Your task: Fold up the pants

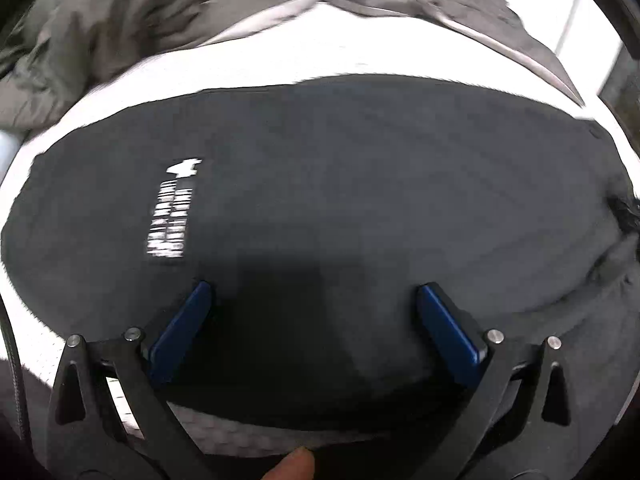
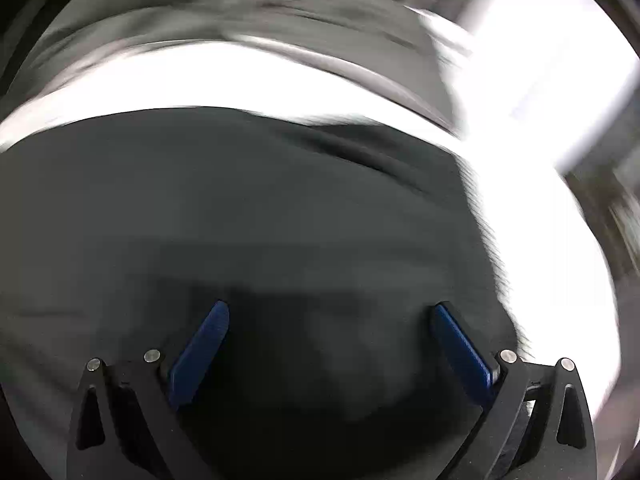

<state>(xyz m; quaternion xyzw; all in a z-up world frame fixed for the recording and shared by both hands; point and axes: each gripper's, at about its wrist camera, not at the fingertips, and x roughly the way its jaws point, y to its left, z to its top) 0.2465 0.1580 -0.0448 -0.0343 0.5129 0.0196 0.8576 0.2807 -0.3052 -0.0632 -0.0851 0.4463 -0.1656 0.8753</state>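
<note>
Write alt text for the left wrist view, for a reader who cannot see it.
The open left gripper, with blue pads on black fingers, hangs over dark pants spread on a white surface. A blurred white printed logo shows on the fabric to the left, and rumpled grey cloth lies beyond the white surface.

Dark pants on white, with blue pads

We see dark charcoal pants (image 1: 340,184) with a white print (image 1: 172,216), a white surface (image 1: 280,68) below, grey cloth (image 1: 100,20) behind, and black tongs (image 1: 314,292) with blue pads (image 1: 180,332).
</note>
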